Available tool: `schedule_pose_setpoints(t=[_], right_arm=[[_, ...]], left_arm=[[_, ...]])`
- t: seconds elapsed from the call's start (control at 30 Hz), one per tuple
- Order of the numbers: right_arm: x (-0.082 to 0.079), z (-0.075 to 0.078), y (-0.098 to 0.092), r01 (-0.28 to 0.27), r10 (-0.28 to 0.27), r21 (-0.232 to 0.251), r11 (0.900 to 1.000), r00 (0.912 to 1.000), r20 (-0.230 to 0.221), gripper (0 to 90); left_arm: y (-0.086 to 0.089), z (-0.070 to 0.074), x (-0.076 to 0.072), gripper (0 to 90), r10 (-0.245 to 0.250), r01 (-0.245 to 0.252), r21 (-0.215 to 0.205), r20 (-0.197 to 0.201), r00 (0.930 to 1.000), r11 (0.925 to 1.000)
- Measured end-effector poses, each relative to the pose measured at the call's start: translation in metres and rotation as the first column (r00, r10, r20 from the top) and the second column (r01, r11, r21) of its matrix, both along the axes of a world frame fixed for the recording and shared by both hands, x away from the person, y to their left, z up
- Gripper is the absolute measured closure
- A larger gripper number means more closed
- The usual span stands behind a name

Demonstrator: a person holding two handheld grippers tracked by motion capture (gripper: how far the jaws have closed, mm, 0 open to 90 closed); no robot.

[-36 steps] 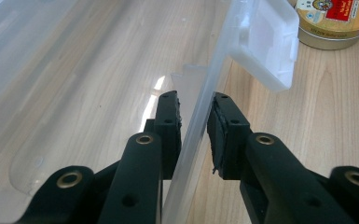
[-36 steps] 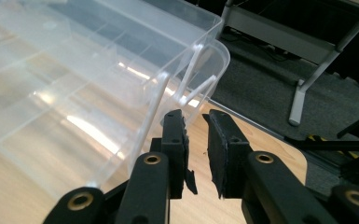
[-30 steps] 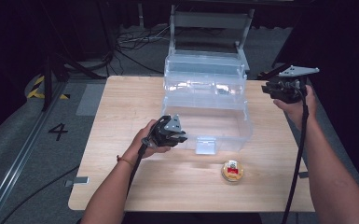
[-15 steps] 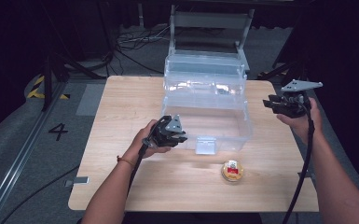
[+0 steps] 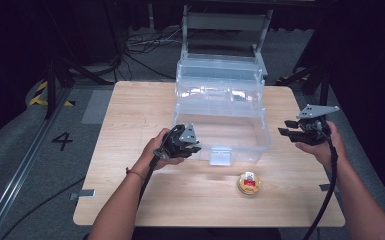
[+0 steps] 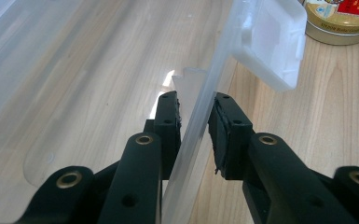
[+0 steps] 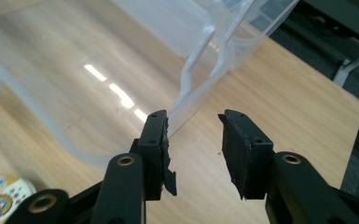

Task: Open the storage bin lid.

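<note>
Two tools, left tool (image 5: 196,145) gripping bin (image 5: 220,107), right tool (image 5: 285,134) withdrawn

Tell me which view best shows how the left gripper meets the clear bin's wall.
The left gripper view: the left gripper has one jaw on each side of the clear bin's front wall, near its latch. The high view gives the gripper at that wall but hides the contact. The right gripper view catches another corner of the bin.
</note>
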State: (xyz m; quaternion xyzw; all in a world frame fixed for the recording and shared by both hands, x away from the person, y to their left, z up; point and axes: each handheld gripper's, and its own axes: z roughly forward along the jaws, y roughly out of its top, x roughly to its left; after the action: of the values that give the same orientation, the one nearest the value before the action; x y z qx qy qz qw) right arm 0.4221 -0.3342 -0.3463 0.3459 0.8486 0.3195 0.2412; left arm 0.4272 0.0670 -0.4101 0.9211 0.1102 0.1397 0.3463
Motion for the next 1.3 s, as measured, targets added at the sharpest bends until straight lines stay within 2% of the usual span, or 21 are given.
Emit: schedule_pose_setpoints(t=[0.27,0.43,0.6,0.67,0.8,0.93,0.97,1.1,1.2,1.23,1.3], right_arm=[[-0.016,-0.012,0.002,-0.041,0.039,-0.029,0.999,0.9972,-0.064,55.5],[-0.030,-0.022,0.010,-0.088,0.079,-0.063,0.994,0.9886,-0.128,49.2],[-0.042,-0.029,0.020,-0.130,0.115,-0.083,0.988,0.9790,-0.169,43.8],[-0.046,-0.032,0.023,-0.144,0.125,-0.090,0.985,0.9736,-0.191,39.2],[-0.054,-0.036,0.030,-0.168,0.141,-0.105,0.980,0.9629,-0.230,33.5],[-0.061,-0.037,0.036,-0.193,0.162,-0.103,0.976,0.9530,-0.256,31.2],[-0.061,-0.037,0.036,-0.193,0.162,-0.103,0.976,0.9530,-0.256,31.2],[-0.068,-0.041,0.048,-0.236,0.199,-0.097,0.967,0.9340,-0.297,28.8],[-0.071,-0.043,0.056,-0.259,0.217,-0.098,0.961,0.9228,-0.319,27.6],[-0.073,-0.045,0.062,-0.285,0.240,-0.092,0.954,0.9115,-0.334,26.5],[-0.074,-0.046,0.065,-0.289,0.243,-0.091,0.953,0.9085,-0.340,26.0]], left_arm=[[-0.001,0.001,-0.001,73.9,0.005,-0.005,0.008,0.007,1.0000,1.0000],[-0.002,0.001,-0.002,73.4,0.006,-0.006,0.017,0.023,0.9997,0.9998],[-0.002,0.005,-0.005,70.9,0.006,-0.007,0.022,0.045,0.9990,0.9997],[-0.003,0.006,-0.006,69.3,0.007,-0.009,0.037,0.056,0.9984,0.9993],[-0.001,0.016,-0.010,62.2,0.015,-0.016,0.003,0.078,0.9969,0.9999],[0.003,0.022,-0.014,57.1,0.028,-0.030,0.014,0.086,0.9959,0.9995],[0.003,0.022,-0.014,55.2,0.028,-0.030,0.014,0.086,0.9959,0.9995],[0.010,0.029,-0.017,48.9,0.062,-0.061,-0.014,0.087,0.9943,0.9980],[0.015,0.033,-0.023,44.5,0.073,-0.075,0.018,0.098,0.9925,0.9970],[0.020,0.035,-0.028,35.8,0.092,-0.093,0.007,0.105,0.9902,0.9956],[0.024,0.037,-0.031,34.7,0.108,-0.109,-0.002,0.115,0.9875,0.9941]])
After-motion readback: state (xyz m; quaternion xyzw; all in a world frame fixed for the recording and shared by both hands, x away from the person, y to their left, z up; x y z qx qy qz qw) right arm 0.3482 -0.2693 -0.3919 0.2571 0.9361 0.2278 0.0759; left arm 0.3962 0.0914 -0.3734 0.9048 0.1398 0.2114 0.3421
